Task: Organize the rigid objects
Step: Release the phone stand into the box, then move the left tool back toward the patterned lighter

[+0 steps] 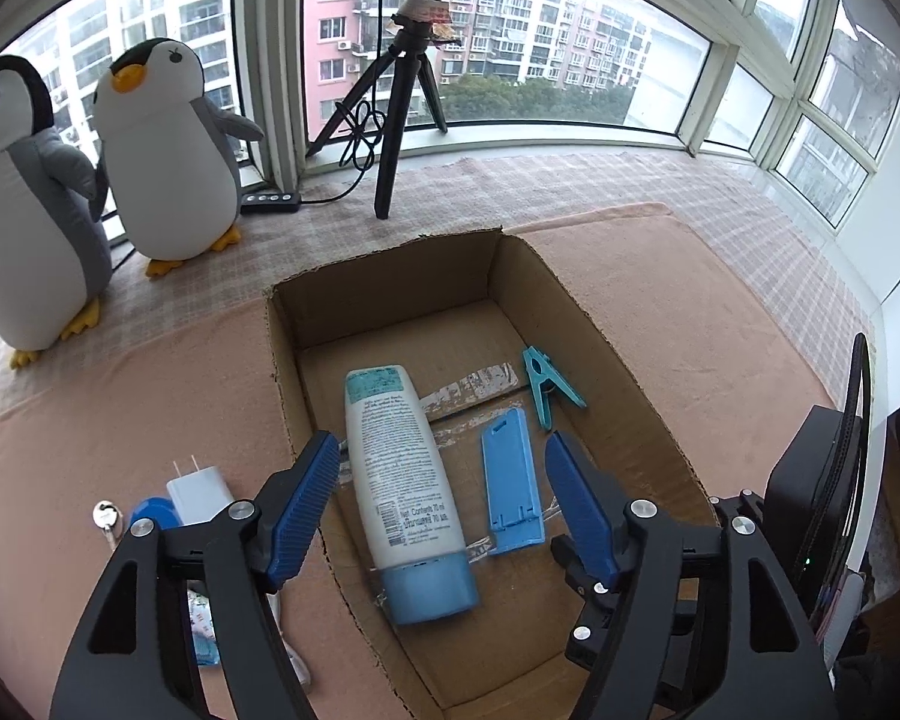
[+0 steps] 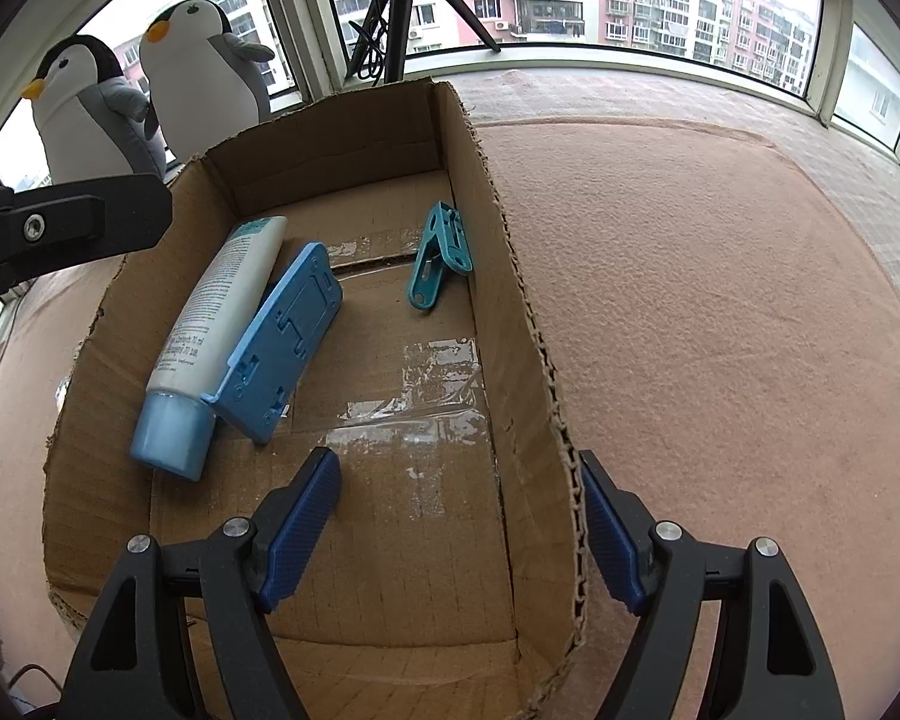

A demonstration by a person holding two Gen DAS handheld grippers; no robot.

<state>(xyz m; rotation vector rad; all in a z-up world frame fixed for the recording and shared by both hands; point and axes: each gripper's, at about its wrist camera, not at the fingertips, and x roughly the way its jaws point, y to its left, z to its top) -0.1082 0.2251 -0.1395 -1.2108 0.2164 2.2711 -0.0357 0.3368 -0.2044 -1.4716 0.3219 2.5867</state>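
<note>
Lying flat in cardboard box (image 1: pixel 600 324): white tube (image 1: pixel 399 468), blue cap; left gripper (image 1: pixel 444 498) spread above; right gripper (image 2: pixel 459 531) straddling box wall, pads apart.

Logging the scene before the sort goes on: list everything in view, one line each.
brown cardboard box: one, open-topped, on the cloth
white plastic tube with blue cap: one, lying in the box, left side
flat blue plastic stand: one, in the box, against the tube
teal plastic clothes peg: one, in the box by its right wall
white charger plug: one, on the cloth left of the box
silver key: one, beside the plug
grey-and-white plush penguins: two, by the window
black tripod: one, behind the box
pink cloth: one, under everything
left gripper: open, above the tube
right gripper: open, astride the box's right wall
</note>
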